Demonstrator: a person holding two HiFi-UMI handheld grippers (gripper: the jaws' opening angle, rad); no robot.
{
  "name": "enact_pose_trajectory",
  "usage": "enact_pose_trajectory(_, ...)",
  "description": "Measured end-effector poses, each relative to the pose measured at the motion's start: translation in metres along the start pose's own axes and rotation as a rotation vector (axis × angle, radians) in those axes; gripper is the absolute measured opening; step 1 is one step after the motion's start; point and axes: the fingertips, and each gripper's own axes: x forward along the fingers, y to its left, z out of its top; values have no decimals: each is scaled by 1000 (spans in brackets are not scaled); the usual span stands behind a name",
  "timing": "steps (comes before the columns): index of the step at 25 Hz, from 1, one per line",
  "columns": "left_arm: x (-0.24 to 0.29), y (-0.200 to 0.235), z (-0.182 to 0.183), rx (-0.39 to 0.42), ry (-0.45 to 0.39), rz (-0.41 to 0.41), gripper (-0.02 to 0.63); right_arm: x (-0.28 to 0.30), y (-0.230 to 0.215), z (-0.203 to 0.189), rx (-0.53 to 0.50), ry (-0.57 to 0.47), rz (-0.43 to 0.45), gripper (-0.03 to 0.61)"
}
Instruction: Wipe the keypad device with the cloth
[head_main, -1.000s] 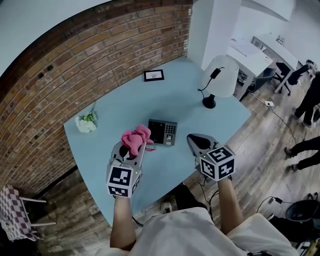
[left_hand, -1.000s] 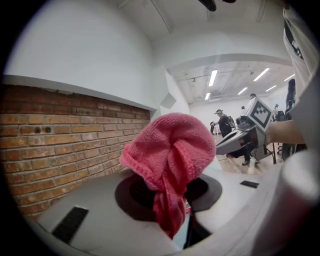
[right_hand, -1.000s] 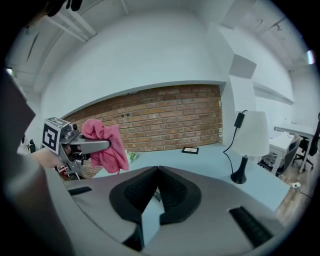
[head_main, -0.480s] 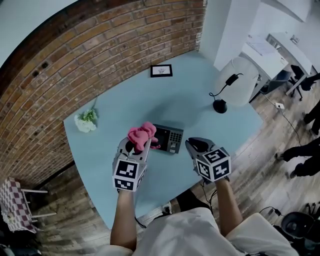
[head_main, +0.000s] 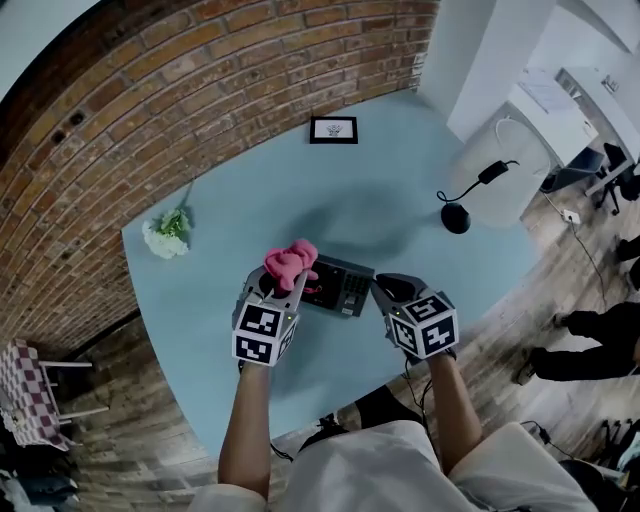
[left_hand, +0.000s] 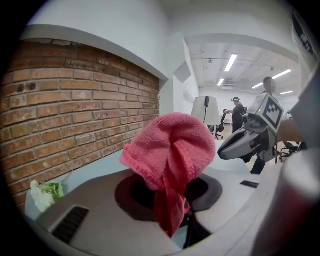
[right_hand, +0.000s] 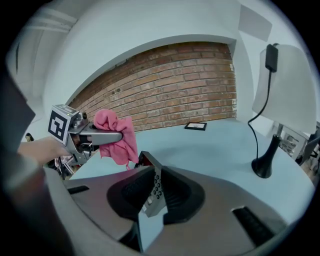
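Observation:
The dark keypad device lies on the light blue table, just ahead of me. My right gripper is shut on its right end; in the right gripper view the keypad device stands edge-on between the jaws of my right gripper. My left gripper is shut on a bunched pink cloth, held just above the device's left end. In the left gripper view the pink cloth fills the middle and hides the device. The right gripper view shows that cloth hanging at the left.
A white lamp with a black base stands at the right. A small framed picture sits at the back and white flowers at the left, by the brick wall. A person stands on the wooden floor at the right.
My right gripper has moved left and shut on the device's right end. My left gripper with the cloth has come closer over the device's left end.

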Motion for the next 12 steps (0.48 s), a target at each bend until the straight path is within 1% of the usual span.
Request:
enact_pose_trajectory(5, 25, 0, -20, -14, 49, -10, 141, 21, -14, -3, 13, 20, -4, 67)
enact_pose_trajectory(9, 45, -5, -41, -5, 111, -13, 141, 38, -20, -11, -9, 62, 9, 67)
enact_pose_trajectory(12, 54, -6, -52, -20, 128, -12, 143, 47, -21, -18, -29, 87, 23, 67)
